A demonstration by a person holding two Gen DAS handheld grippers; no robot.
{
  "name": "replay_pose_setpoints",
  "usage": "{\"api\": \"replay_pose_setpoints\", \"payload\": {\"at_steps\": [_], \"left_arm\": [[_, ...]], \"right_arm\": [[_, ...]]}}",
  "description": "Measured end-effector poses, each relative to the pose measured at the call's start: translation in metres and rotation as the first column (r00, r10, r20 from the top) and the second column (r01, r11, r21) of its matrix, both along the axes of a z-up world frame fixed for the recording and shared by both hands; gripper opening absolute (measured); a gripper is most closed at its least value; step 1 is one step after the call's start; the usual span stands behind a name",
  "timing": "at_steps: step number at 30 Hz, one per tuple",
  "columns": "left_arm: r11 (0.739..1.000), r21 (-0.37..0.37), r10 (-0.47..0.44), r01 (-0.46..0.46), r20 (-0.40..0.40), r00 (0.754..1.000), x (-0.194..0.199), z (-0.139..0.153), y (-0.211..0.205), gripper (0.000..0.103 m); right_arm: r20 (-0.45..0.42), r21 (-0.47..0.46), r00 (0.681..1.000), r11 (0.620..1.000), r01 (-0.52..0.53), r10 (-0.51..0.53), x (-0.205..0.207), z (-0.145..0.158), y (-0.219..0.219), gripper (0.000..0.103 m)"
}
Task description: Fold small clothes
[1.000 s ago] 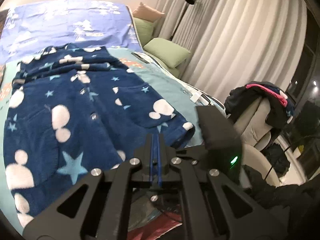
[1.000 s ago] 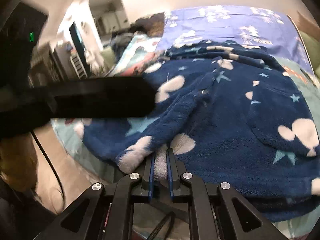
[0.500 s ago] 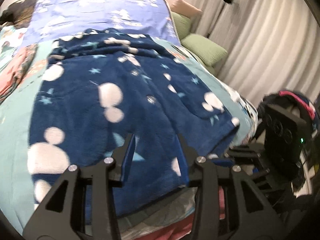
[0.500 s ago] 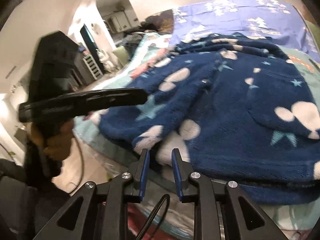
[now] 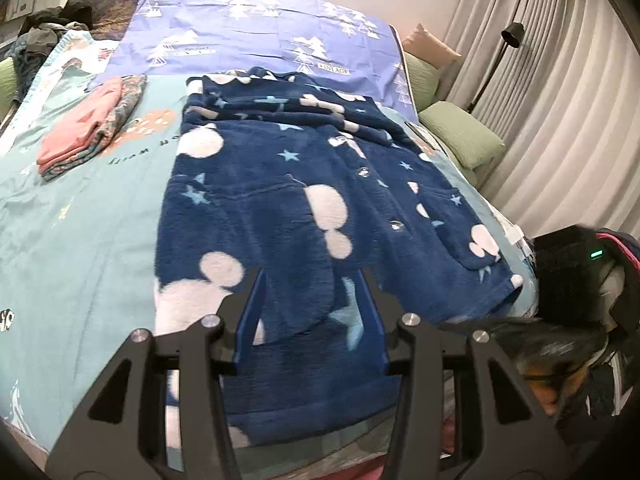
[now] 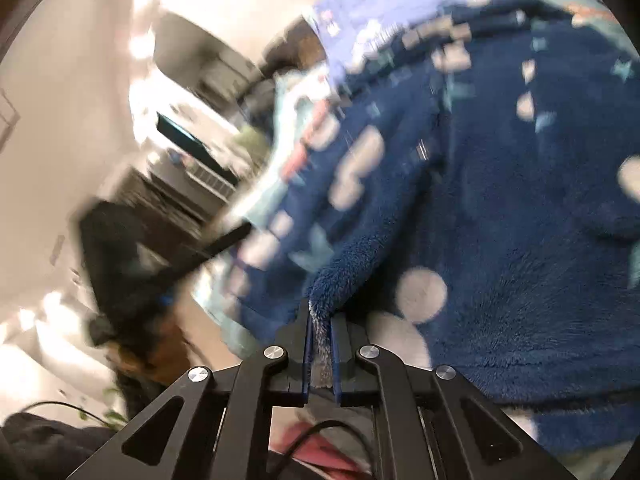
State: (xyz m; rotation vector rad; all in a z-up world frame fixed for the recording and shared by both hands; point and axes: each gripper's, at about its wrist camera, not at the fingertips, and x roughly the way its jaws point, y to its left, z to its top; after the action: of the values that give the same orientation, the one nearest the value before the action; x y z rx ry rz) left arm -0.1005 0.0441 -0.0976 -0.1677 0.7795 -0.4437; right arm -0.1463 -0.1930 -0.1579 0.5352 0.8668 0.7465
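A dark blue fleece garment (image 5: 280, 184) with white blobs and pale stars lies spread flat, buttons up, on the teal bedsheet (image 5: 80, 240). My left gripper (image 5: 312, 312) hovers over its near hem. Its jaws are opening, and fleece shows between the fingers without the pads pressing on it. In the right wrist view, which is blurred and tilted, my right gripper (image 6: 320, 320) is shut on a raised fold of the fleece garment (image 6: 500, 200) at its near edge. The right gripper's black body (image 5: 568, 264) shows beyond the garment's right corner.
A folded pink and patterned pile (image 5: 88, 128) lies on the bed at the left. A purple sheet with white trees (image 5: 240, 28) covers the far end. Green pillows (image 5: 460, 136), a floor lamp (image 5: 512, 34) and curtains stand to the right, with a clothes-laden chair (image 5: 616, 248).
My left gripper went from shut to open and swung left over the garment's near hem. My right gripper opened briefly, then shut on a fleece fold, and its view rolled.
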Motion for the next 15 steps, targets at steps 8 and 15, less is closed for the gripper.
{"api": "replay_pose_setpoints", "payload": {"at_steps": [8,15], "left_arm": [[0.996,0.047,0.071,-0.071,0.000,0.997,0.003,-0.007,0.023,0.055],[0.991,0.073,0.121,-0.115,-0.078,0.990,-0.002,-0.030,0.051,0.061]], "right_arm": [[0.075,-0.309,0.991,0.943,0.126,-0.108,-0.024,0.010,-0.030,0.014],[0.169,-0.323,0.950,0.896,0.305,-0.262,-0.051,0.028,-0.095,0.062]]}}
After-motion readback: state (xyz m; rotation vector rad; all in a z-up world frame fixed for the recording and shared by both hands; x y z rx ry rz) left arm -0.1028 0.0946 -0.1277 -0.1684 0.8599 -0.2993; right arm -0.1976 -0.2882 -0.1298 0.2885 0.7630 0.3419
